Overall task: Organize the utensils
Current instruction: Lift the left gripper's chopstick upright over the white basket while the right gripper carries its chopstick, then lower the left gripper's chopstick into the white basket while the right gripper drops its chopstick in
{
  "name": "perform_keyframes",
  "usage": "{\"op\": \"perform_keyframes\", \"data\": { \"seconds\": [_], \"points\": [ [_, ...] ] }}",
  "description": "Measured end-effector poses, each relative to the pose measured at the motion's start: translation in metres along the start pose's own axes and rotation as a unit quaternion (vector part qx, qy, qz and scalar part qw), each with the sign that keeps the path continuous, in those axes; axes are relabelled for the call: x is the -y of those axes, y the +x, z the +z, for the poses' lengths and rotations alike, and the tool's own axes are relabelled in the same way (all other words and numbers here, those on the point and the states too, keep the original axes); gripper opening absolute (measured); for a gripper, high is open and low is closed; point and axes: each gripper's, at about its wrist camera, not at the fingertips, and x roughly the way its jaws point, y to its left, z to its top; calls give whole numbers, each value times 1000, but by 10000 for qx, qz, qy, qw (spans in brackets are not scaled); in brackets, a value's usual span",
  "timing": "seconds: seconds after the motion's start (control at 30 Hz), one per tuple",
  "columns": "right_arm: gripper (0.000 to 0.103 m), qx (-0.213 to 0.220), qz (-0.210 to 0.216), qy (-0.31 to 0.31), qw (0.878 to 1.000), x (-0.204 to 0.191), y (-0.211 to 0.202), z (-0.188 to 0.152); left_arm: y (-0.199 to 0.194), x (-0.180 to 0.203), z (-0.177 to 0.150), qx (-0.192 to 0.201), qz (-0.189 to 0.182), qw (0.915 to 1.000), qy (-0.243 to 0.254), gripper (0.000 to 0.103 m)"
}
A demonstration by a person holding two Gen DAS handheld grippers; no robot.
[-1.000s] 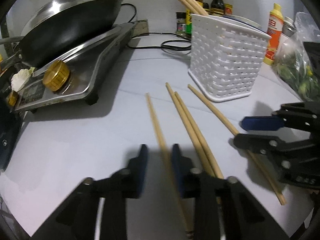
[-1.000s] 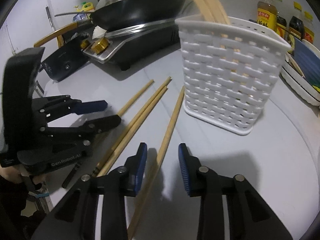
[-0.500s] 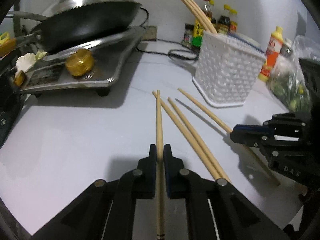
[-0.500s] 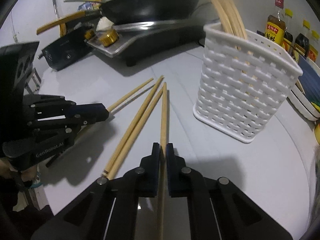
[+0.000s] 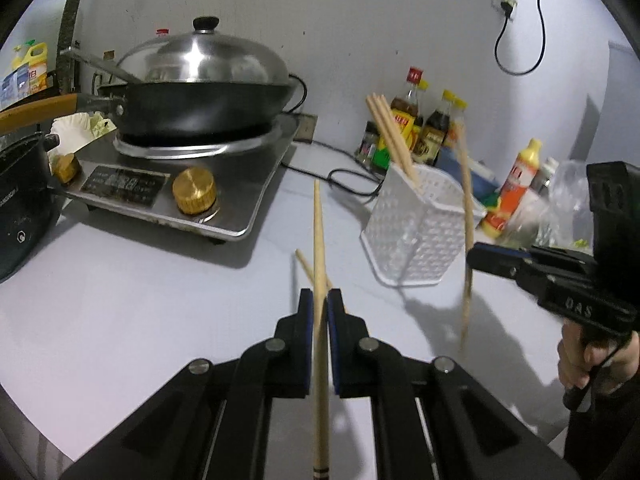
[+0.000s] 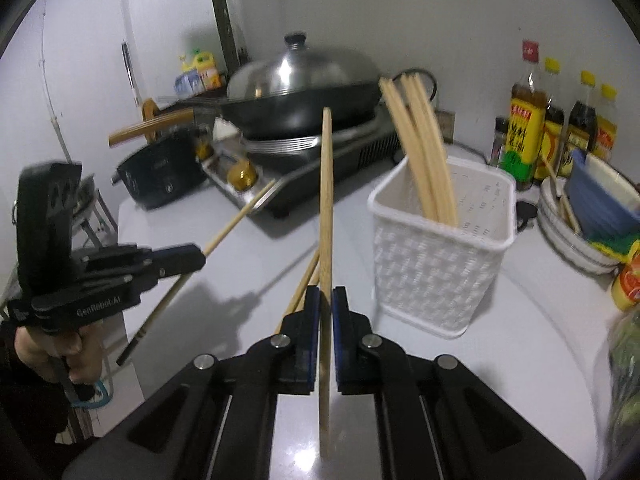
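My left gripper (image 5: 319, 300) is shut on a wooden chopstick (image 5: 319, 240) that runs forward between its pads, lifted off the white table. My right gripper (image 6: 326, 298) is shut on another chopstick (image 6: 326, 184), also raised. In the left wrist view the right gripper (image 5: 474, 252) holds its chopstick (image 5: 466, 208) near the white basket (image 5: 420, 236). In the right wrist view the left gripper (image 6: 200, 256) holds its chopstick (image 6: 240, 212). Two chopsticks (image 6: 304, 280) still lie on the table. The basket (image 6: 436, 264) holds several upright chopsticks (image 6: 424, 152).
A lidded wok (image 5: 200, 92) sits on a steel cooker (image 5: 224, 184) at the back left. Sauce bottles (image 6: 528, 136) line the wall, and stacked bowls (image 6: 592, 216) stand right of the basket. A black cable (image 5: 344, 176) lies behind it. A black pot (image 5: 20, 208) stands far left.
Both grippers closed on a chopstick each and lifted them off the table. Two chopsticks stay lying where they were.
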Motion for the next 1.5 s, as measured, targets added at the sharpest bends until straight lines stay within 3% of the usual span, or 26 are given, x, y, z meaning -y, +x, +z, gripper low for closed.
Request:
{"op": "perform_keyframes", "data": {
  "seconds": [0.53, 0.9, 1.23, 1.5],
  "points": [
    [5, 907, -24, -203, 9957, 14, -62, 70, -22, 11, 38, 513, -176, 9985, -16, 6],
    [5, 1342, -532, -470, 9884, 24, -91, 115, -30, 3, 49, 735, -197, 9970, -103, 6],
    [5, 693, -1061, -408, 9911, 51, -39, 105, -30, -8, 52, 809, -152, 9963, -226, 6],
    [5, -37, -921, -336, 9952, 56, 18, 82, -27, -11, 50, 787, -152, 9965, -251, 6]
  ]
}}
